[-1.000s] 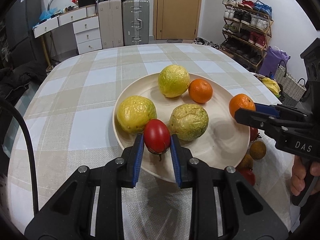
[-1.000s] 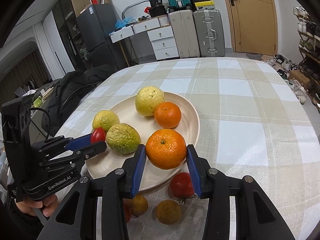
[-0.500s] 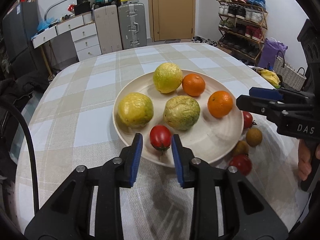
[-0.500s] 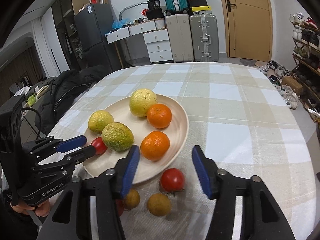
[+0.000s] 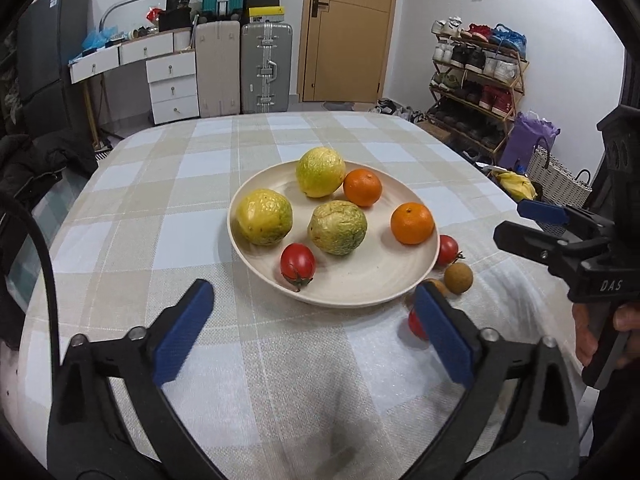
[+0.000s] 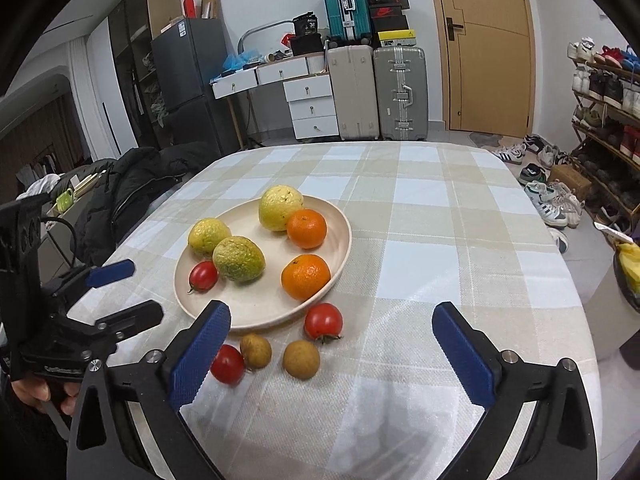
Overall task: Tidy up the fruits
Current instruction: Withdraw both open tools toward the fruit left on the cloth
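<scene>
Fruits (image 5: 338, 227) fill the plate (image 5: 360, 292); both grippers' jaws have just opened, empty.

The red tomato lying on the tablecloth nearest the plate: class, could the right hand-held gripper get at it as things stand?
Probably yes. The right hand-held gripper is open, and the tomato lies just ahead of it, clear of the plate, with nothing over it.
</scene>
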A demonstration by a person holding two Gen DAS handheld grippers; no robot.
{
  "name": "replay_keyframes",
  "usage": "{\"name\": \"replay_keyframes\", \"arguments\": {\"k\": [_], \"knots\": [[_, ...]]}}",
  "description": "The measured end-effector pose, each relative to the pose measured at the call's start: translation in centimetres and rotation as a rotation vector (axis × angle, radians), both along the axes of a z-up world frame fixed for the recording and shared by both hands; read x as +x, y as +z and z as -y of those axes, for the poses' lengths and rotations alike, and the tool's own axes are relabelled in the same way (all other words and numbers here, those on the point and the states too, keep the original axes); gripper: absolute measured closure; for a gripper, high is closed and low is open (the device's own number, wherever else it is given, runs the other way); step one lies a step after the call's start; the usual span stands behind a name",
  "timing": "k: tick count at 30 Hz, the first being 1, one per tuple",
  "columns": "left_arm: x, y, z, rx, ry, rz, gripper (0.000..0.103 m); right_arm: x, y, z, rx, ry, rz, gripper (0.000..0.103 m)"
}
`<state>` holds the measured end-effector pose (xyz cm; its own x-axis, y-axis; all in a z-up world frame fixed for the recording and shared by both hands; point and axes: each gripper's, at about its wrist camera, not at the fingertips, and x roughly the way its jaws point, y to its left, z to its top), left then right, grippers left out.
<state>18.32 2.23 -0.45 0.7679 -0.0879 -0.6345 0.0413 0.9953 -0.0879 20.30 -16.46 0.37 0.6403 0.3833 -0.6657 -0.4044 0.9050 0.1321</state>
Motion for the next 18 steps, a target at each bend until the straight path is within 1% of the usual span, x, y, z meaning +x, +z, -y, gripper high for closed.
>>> {"name": "replay_keyframes", "arguments": {"k": [2,7,10,18], "knots": [[-0.6,0.3,0.3,0.004,0.001,0.014,0.001,-0.1,-0.1,-0.1,-0.015,0.002,0.000,0.000],[-0.9,0.2,1.1,0.038,-0.002,0.003,0.001,0.4,-1.0,-0.2,-0.017,0.007,-0.032,0.000],[-1.0,-0.1,1.2,0.039,-0.008,-0.007,0.001,0.5,-1.4,-0.3,-0.035,0.007,-0.042,0.000],[-0.7,-0.7,1.5,0.050,-0.013,-0.024,0.001,1.1,-3.3,-0.7,-0.098,-0.001,-0.124,0.000]]}}
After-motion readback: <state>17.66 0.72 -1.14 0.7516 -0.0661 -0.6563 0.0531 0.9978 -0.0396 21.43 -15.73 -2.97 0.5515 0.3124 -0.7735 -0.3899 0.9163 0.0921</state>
